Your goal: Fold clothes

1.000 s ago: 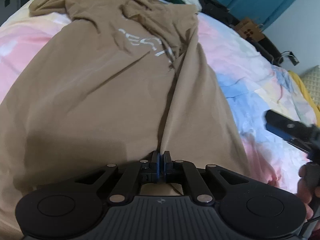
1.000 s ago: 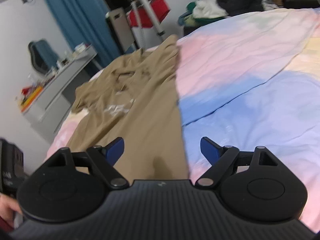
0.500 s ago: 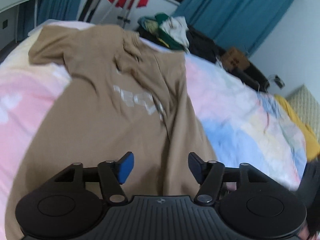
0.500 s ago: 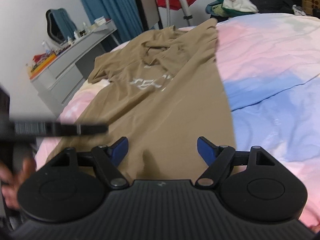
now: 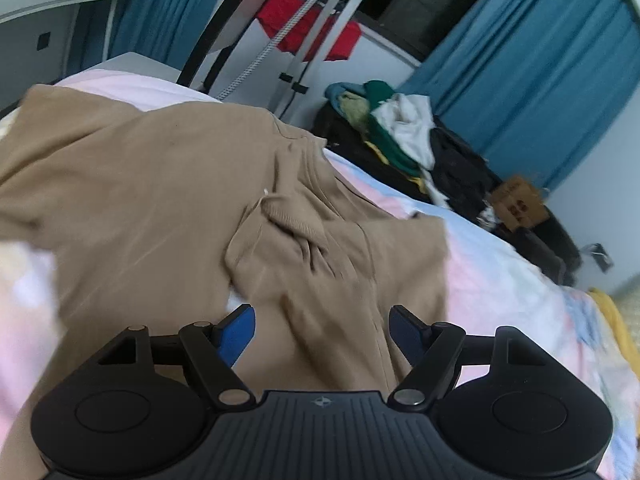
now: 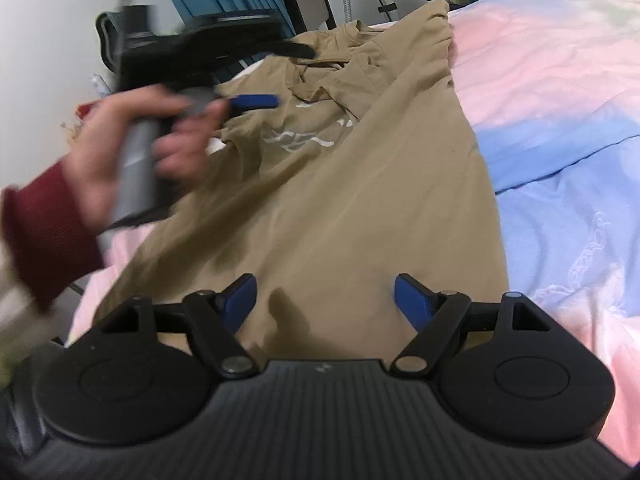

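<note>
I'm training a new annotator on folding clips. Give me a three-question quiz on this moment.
1. True or false: the tan shirt lies on a pastel bedsheet.
2. What is the right gripper holding? A) the shirt's hem B) nothing C) a sock
3. Which hand, in a dark red sleeve cuff, appears in the right wrist view?

Key:
1. True.
2. B: its jaws stand apart above the shirt.
3. The left hand, carrying the left gripper, whose jaws are opening with only loose cloth below them.
</note>
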